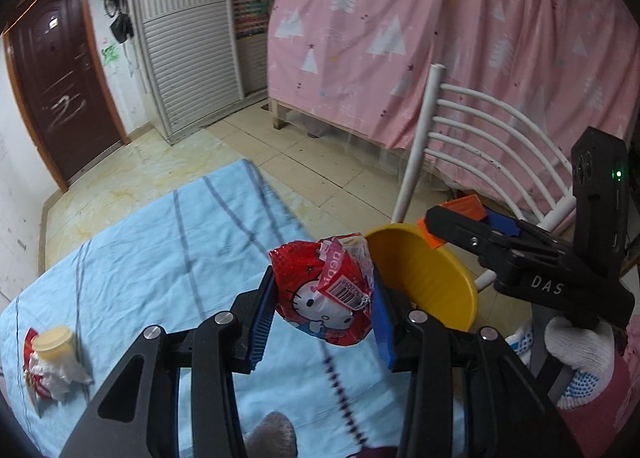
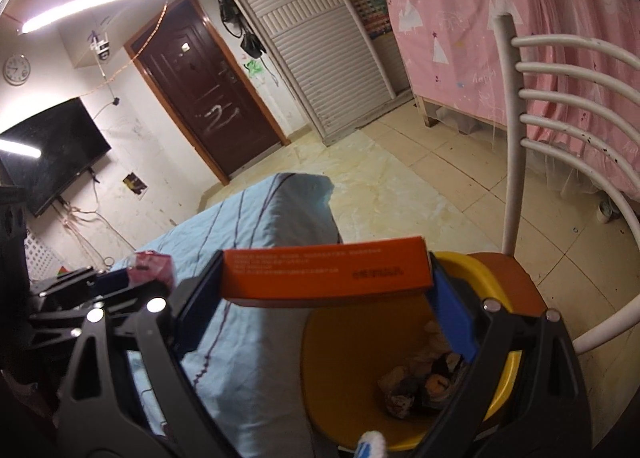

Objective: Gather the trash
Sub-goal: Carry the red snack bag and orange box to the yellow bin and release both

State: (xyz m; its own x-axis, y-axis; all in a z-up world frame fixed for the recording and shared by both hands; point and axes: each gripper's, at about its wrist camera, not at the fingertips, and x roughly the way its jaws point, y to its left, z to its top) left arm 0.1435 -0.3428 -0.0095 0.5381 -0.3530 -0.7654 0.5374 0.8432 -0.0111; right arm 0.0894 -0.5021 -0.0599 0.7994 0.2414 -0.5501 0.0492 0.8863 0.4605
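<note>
My left gripper [image 1: 324, 314] is shut on a red Hello Kitty wrapper [image 1: 324, 294], held above the blue cloth table [image 1: 160, 258] just left of the yellow bin [image 1: 432, 282]. My right gripper [image 2: 326, 298] is shut on an orange box [image 2: 326, 274], held over the near-left rim of the yellow bin [image 2: 320, 358], which has crumpled trash [image 2: 420, 382] inside. The right gripper also shows in the left wrist view [image 1: 472, 230], above the bin's far rim. A small cream cup and crumpled wrappers [image 1: 52, 362] lie on the table at the left.
A white metal chair [image 2: 560, 118] with a brown seat holds the bin, right of the table. A pink curtain [image 1: 440, 38] hangs behind it. A brown door [image 2: 200, 98], a white shutter cupboard [image 2: 312, 58] and a wall TV [image 2: 48, 150] are farther off.
</note>
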